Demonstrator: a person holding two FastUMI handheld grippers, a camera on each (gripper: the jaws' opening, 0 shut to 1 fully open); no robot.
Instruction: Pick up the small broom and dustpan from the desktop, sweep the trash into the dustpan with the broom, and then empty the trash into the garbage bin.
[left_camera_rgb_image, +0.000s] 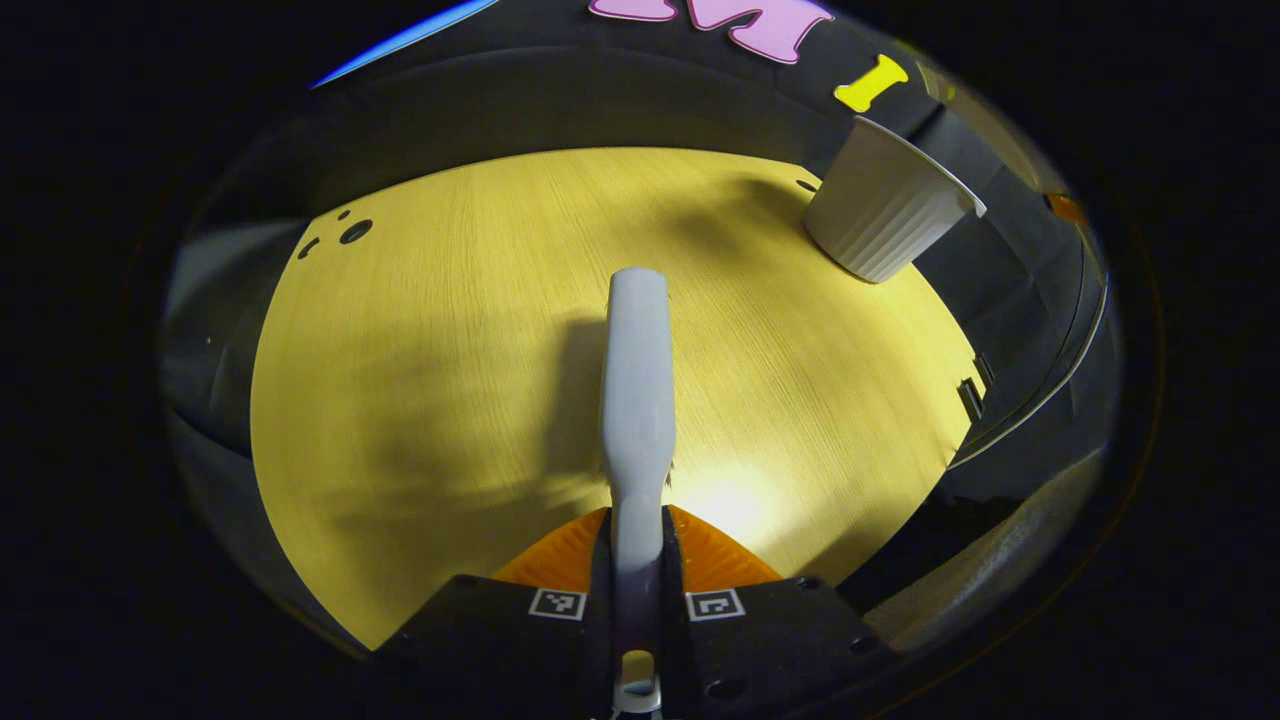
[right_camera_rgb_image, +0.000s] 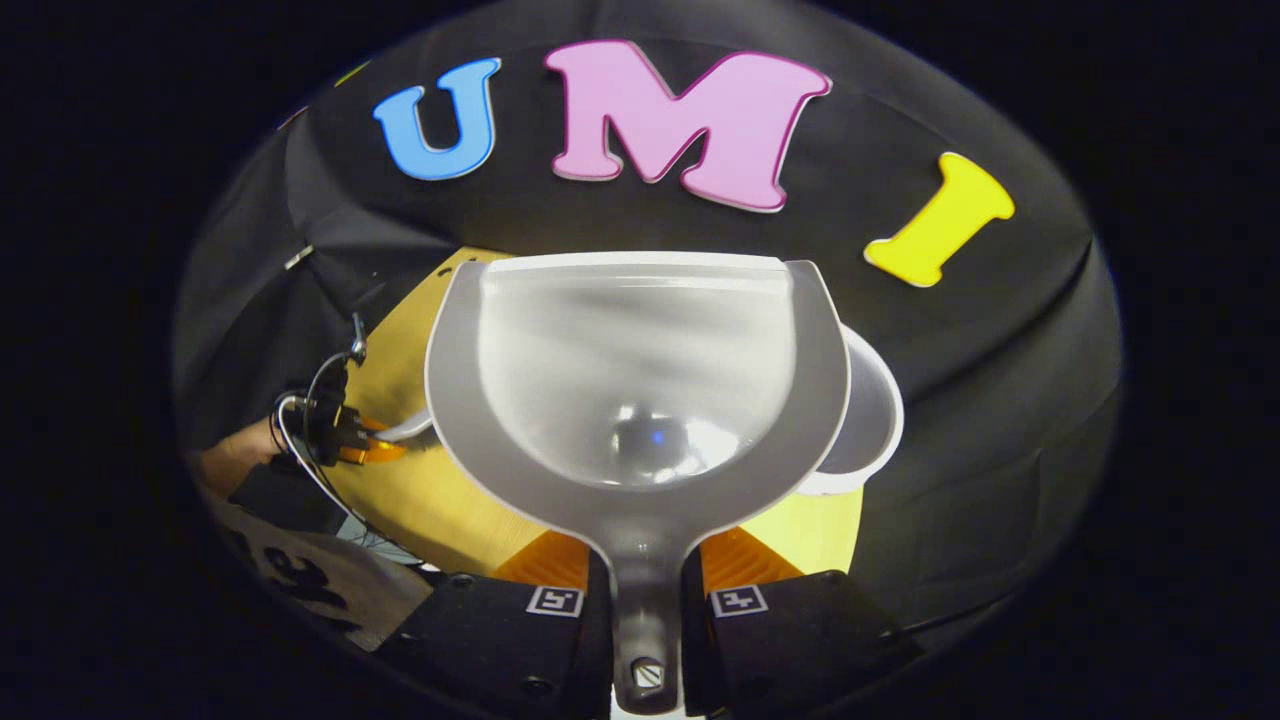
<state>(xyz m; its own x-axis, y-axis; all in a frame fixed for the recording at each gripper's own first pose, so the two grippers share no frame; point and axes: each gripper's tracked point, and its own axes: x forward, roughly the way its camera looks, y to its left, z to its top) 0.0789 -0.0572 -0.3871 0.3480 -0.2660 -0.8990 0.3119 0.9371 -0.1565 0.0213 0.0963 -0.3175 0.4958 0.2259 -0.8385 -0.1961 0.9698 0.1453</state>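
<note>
My left gripper is shut on the grey broom, which points forward low over the yellow wooden tabletop. The white ribbed garbage bin stands at the far right of that table. My right gripper is shut on the handle of the grey dustpan, held up with its bowl facing me. The bin peeks out just behind the pan's right rim. Inside the bowl I see just a bright glint. In the right gripper view, the left gripper with the broom's end sits far left over the table.
The table's right edge runs close beside the bin, with small slots in it. A few dark holes mark the far left corner. A hand and cables lie behind the left gripper. Black cloth wall encloses the table.
</note>
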